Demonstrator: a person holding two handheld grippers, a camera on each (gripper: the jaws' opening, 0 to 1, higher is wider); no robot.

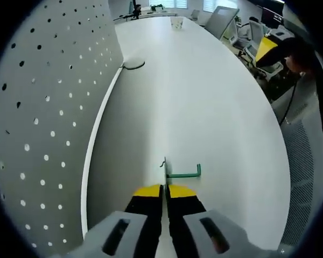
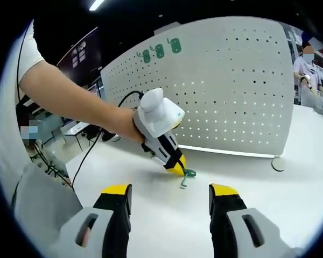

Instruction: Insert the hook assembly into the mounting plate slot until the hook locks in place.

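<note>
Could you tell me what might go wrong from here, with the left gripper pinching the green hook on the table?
1. The left gripper grips the green hook by its end alone, so it may twist or slip when lifted.
2. The pegboard stands upright on the white table; pushing the hook in could tip or shift it.
3. The right gripper hangs open, bracing nothing.
</note>
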